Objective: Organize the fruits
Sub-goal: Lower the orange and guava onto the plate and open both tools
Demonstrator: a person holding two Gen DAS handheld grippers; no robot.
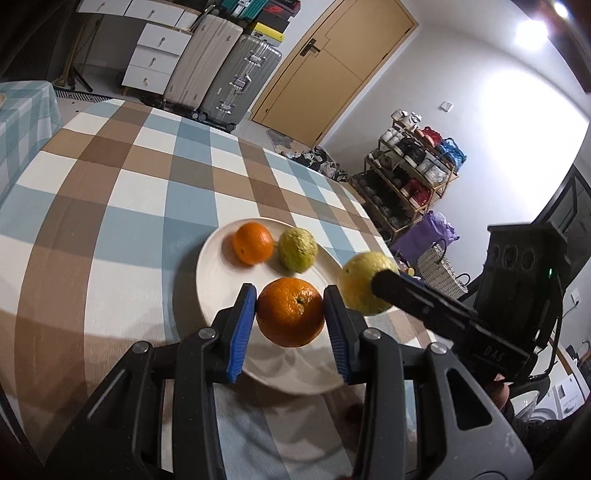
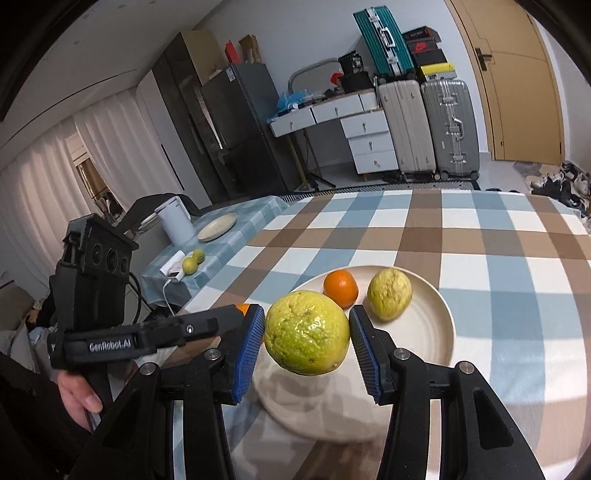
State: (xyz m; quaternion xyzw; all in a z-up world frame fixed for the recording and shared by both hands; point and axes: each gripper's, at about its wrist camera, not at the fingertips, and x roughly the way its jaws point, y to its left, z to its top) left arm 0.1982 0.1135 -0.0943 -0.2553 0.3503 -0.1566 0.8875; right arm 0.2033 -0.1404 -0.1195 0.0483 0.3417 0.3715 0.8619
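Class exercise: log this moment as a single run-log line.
left gripper: shut on orange | right gripper: shut on lemon | plate: small orange, green lemon

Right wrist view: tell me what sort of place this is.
Most likely a lived-in flat, a combined dining and storage room. A table with a checked cloth holds a plate of fruit; suitcases stand by a wooden door; a fridge stands against the back wall.

Bright ceiling lamp (image 1: 530,31) glare on wall — soft shadows on tablecloth (image 1: 122,206), fisheye bending, dark vignetted corners.
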